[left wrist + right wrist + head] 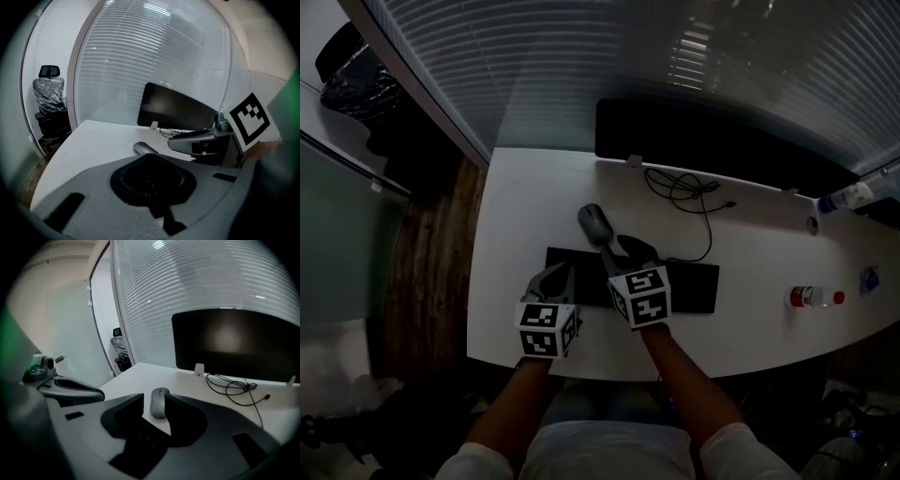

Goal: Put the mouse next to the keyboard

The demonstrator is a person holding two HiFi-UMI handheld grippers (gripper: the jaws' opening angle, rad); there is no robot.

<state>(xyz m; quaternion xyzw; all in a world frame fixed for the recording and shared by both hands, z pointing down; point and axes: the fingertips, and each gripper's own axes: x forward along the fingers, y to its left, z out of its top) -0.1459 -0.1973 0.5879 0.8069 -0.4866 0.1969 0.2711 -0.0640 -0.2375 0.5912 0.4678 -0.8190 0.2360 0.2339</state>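
The left hand-held gripper (150,158) is pressed together, empty. The mouse (159,401) lies just beyond the keyboard's (698,286) far edge, framed untouched by the spread right hand-held gripper (619,251). It is likely light, rigid and slick-shelled: pinch its long sides mid-body.

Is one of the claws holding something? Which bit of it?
Nothing is held. The right claw is open, and the mouse lies on the table at its tips, not gripped. The left claw is shut and empty.
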